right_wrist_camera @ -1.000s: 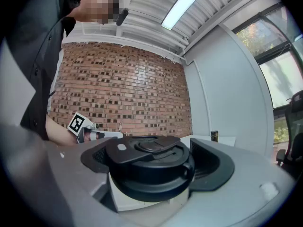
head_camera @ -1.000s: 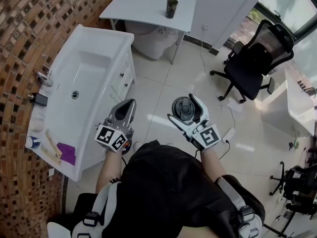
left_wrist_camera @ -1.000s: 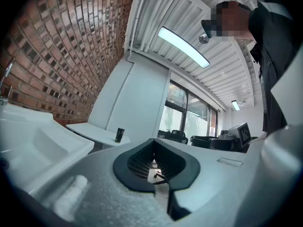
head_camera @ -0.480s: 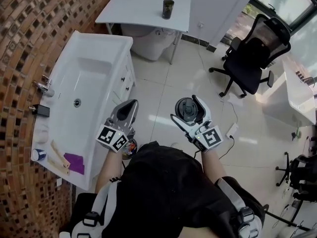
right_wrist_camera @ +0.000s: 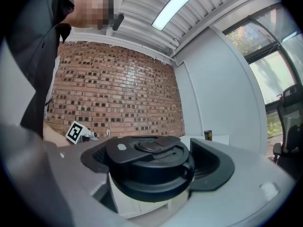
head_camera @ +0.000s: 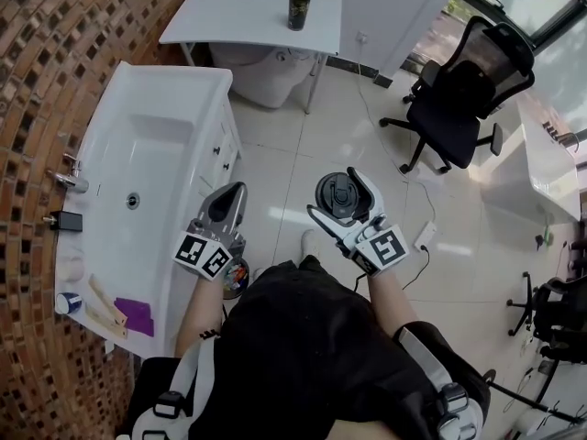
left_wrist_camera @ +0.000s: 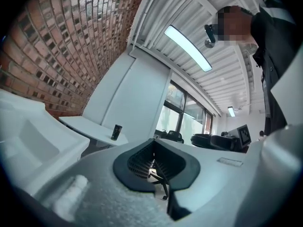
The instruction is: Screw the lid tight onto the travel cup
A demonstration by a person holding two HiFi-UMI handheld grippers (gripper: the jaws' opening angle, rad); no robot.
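Close in front of my chest, over the tiled floor [head_camera: 303,154], my right gripper [head_camera: 341,202] has its fingers [right_wrist_camera: 214,165] closed on the black lid [head_camera: 332,191]. One finger sits on each side of the rim. Lid is face up with its flip tab on top, plain in the right gripper view [right_wrist_camera: 149,162]. Lid is held in the air and touches nothing else.

My left gripper [head_camera: 235,193] is just beside it to my left, apart from the lid. Its fingers [left_wrist_camera: 138,164] are pressed together with nothing between them, so it is empty. It points forward and hangs near the front edge of the sink cabinet.

Left of that is the white sink [head_camera: 138,154], with a tap [head_camera: 69,180] on its far-left rim. A purple cloth [head_camera: 138,317] lies on the near end of its top. Brick wall [head_camera: 37,62] runs behind the sink.

On the floor to my right is a white power strip [head_camera: 424,237] with a cable. Further right and back stands a black office chair [head_camera: 459,108].

Farthest out is a white worktop [head_camera: 238,12] against the wall. The dark cup [head_camera: 298,10] stands upright on it with no lid on, well apart from both grippers. The same cup shows small in the left gripper view [left_wrist_camera: 116,132] and in the right gripper view [right_wrist_camera: 208,135].
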